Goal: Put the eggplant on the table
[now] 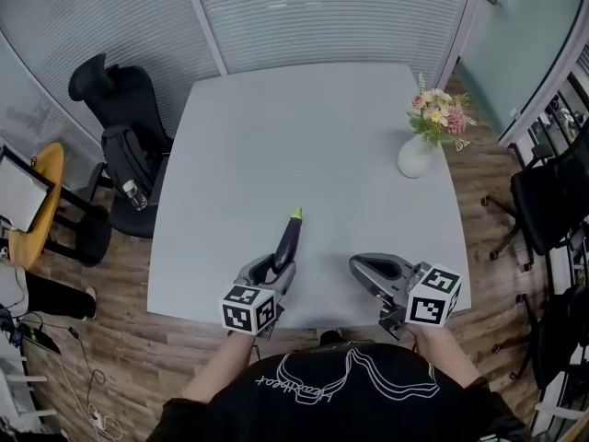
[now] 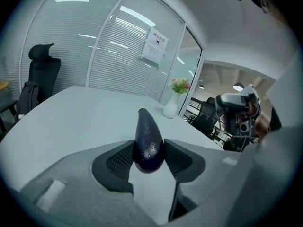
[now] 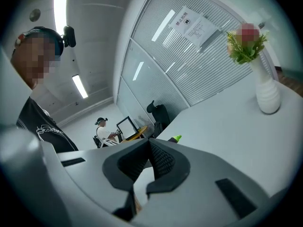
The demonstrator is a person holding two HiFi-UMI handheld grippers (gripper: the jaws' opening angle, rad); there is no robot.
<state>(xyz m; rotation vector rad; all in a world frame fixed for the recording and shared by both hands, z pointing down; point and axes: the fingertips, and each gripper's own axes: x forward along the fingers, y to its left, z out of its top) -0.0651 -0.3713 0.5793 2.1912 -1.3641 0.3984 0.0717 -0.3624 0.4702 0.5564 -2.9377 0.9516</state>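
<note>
A dark purple eggplant (image 1: pixel 288 240) with a green stem tip points away from me over the near part of the grey table (image 1: pixel 304 127). My left gripper (image 1: pixel 276 267) is shut on its blunt end. In the left gripper view both pads press the eggplant (image 2: pixel 148 138) from the sides, and its narrow end sticks out above the tabletop (image 2: pixel 71 117). My right gripper (image 1: pixel 368 270) hangs to the right of it near the table's front edge, shut and empty. In the right gripper view its pads (image 3: pixel 161 161) meet, and the eggplant's green tip (image 3: pixel 176 138) shows just beyond them.
A white vase of flowers (image 1: pixel 416 155) stands at the table's right side, also visible as the vase (image 3: pixel 267 96) in the right gripper view. A black office chair (image 1: pixel 124 109) stands off the table's left edge. Glass walls with blinds run behind the table.
</note>
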